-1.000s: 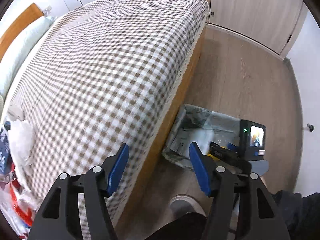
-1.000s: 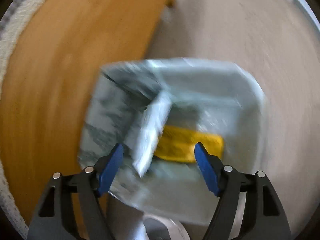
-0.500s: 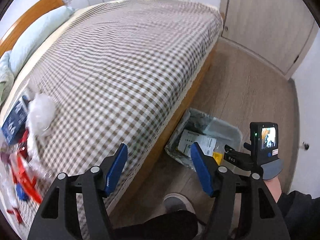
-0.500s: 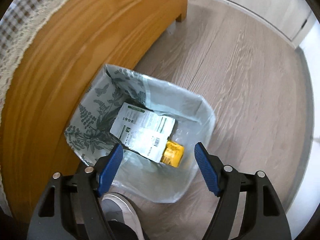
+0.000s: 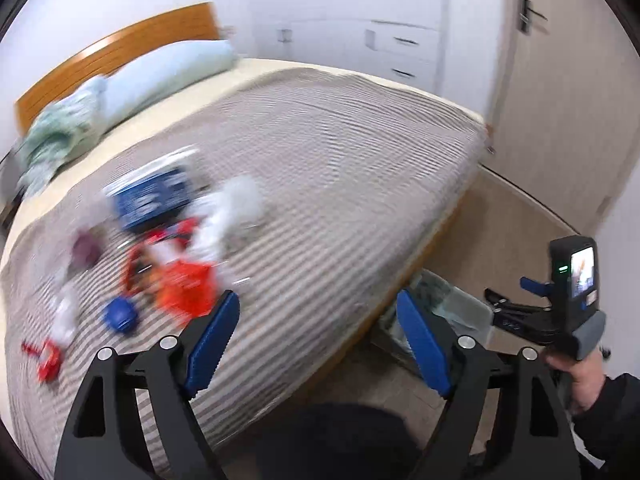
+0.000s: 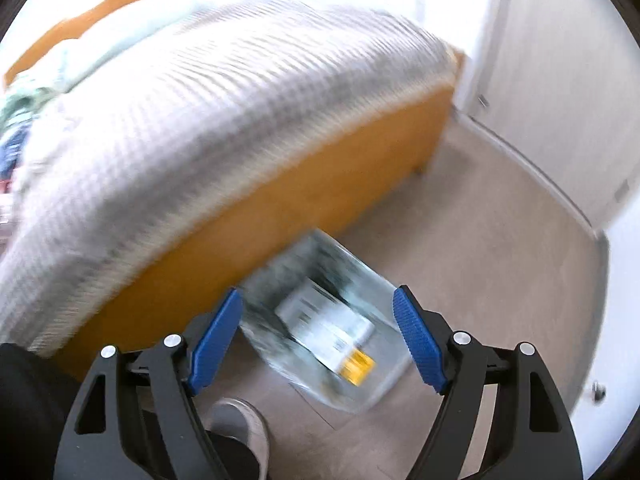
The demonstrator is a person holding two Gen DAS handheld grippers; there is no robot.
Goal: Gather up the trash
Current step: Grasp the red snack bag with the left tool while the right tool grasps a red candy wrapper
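Both wrist views have swung up since a second ago: the litter pile, then cut off at the left view's edge, now sits in full view on the bed (image 5: 360, 184), and the bin (image 6: 320, 320) looks smaller. The left hand-held gripper (image 5: 316, 340) has its jaws opening, nothing between them, over the checked cover. Trash (blurred) lies there: a blue packet (image 5: 150, 198), white crumpled plastic (image 5: 236, 208) and a red wrapper (image 5: 180, 280). The right hand-held gripper (image 6: 318, 340) is opening too, empty, above the bin on the floor beside the bed frame; a white packet (image 6: 324, 326) and a yellow item (image 6: 358, 366) lie inside.
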